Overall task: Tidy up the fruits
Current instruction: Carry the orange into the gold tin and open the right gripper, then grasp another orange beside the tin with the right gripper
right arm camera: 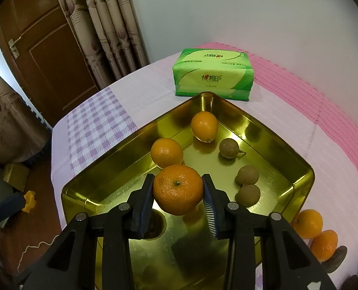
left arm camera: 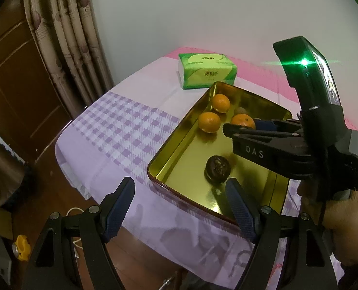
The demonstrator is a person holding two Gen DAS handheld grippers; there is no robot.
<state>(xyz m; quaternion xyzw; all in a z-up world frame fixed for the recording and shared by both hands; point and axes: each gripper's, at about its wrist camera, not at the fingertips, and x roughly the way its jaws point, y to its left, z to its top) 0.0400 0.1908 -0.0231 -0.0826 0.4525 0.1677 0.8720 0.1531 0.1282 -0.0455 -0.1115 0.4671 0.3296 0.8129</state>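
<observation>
We see our right hand-held gripper [right arm camera: 179, 193] clamped on a mandarin [right arm camera: 178, 189], its two blue pads pressing the fruit's sides, held over the gold tin tray [right arm camera: 297, 166]. The tray sits on a worktop covered by a lilac checked cloth [right arm camera: 94, 123].

Inside the tray, just beyond the held mandarin, lies a second mandarin [right arm camera: 166, 152], and farther back, near the far corner, a third orange fruit [right arm camera: 204, 126]. To their right rest three small brown round fruits [right arm camera: 247, 175], two of them close together by the right wall and one farther back. A dark wrinkled fruit [left arm camera: 217, 168] lies alone toward the tray's near end.

Outside the tray, by its right near corner, two more mandarins [right arm camera: 307, 223] sit touching on the cloth.

Our left hand-held gripper [left arm camera: 179, 207] hangs released over the tray's near edge, jaws wide apart with nothing between them.

A green tissue pack [right arm camera: 211, 75] stands on the cloth just behind the tray's far corner. A pink mat [right arm camera: 311, 77] covers the worktop's right side, and a curtain [right arm camera: 106, 24] hangs at the back left.
</observation>
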